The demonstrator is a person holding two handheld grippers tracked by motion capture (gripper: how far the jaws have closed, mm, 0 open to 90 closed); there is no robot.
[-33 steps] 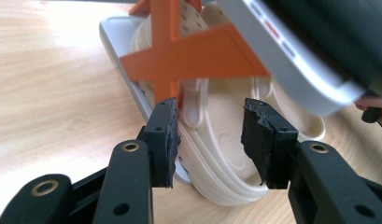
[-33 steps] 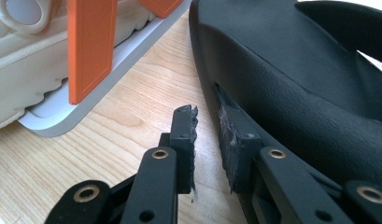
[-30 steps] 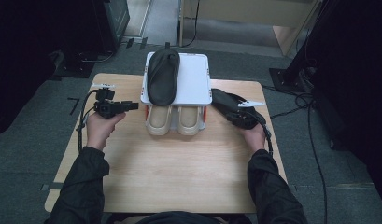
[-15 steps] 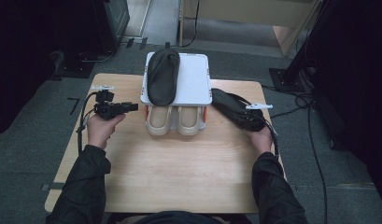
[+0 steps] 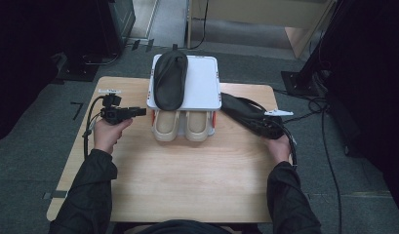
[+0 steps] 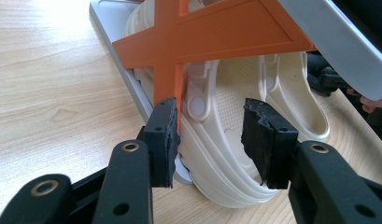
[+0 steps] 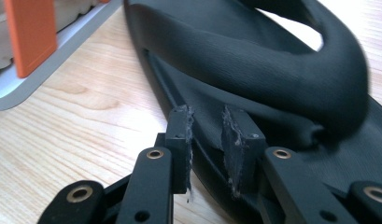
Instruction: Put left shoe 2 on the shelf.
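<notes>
A two-level shoe rack with a white top shelf [image 5: 203, 83] stands at the table's far middle. One black slipper [image 5: 170, 80] lies on top, and two cream clogs [image 5: 166, 125] [image 5: 197, 125] sit on the lower shelf. My left gripper [image 5: 143, 111] [image 6: 211, 109] points at the rack's left end. It is open, its pads astride the near clog's [image 6: 226, 140] side wall beside the orange cross brace [image 6: 202, 32]. A second black slipper [image 5: 238, 109] [image 7: 272, 60] lies on the table right of the rack. My right gripper [image 5: 259, 125] [image 7: 207, 116] has just been opening and stands open with the sole's edge between its pads.
The wooden table [image 5: 187, 175] has bare room in front of the rack, between the person's forearms. The rack's grey lower shelf [image 7: 48, 74] and an orange upright [image 7: 32, 37] are close to the left of the table slipper. Cables [image 5: 329, 146] trail over the grey floor at right.
My right hand and gripper have drawn back a little to the right and toward the person, while the black slipper stayed put on the table. The left gripper has not moved.
</notes>
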